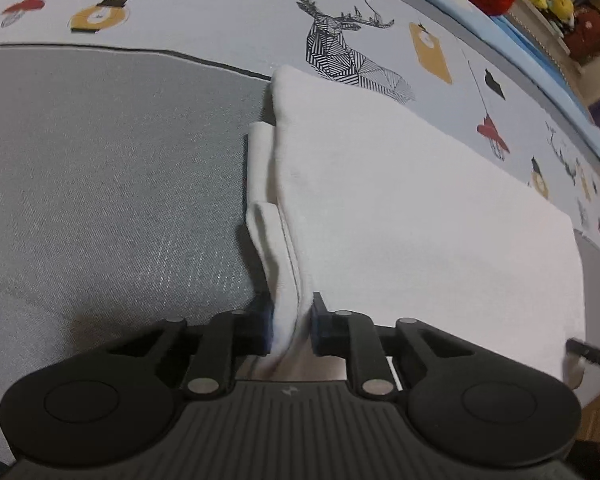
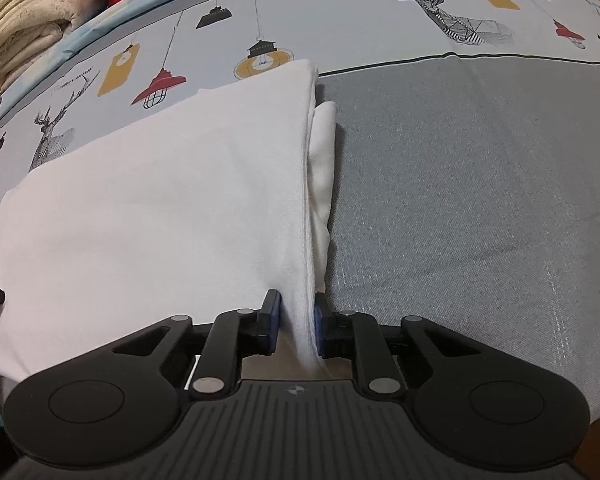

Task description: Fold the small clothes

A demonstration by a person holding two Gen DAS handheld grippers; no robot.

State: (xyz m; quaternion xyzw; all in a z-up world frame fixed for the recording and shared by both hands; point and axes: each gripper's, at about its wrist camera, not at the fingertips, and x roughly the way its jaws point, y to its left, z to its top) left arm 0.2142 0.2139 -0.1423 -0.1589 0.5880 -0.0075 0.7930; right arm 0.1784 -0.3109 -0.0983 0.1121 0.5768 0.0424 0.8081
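A printed cloth (image 1: 220,8), patterned with deer and lamps around a plain grey middle, is being used as the work surface. On it a white garment (image 1: 400,208) is lying, already folded into a broad rectangle, partly on the grey field and partly on the printed border. One short edge of it is being pinched by the left gripper (image 1: 291,330) and the opposite edge by the right gripper (image 2: 297,328), each with its jaws drawn close on several stacked layers. A narrow flap (image 1: 262,184) of inner fabric is sticking out beside the left-hand edge, and a similar strip (image 2: 323,160) is showing at the right. The likeliest trouble is being judged as these loose inner layers slipping free when the edges are lifted, since only some layers may be caught, so that the fold would be sagging or coming undone.
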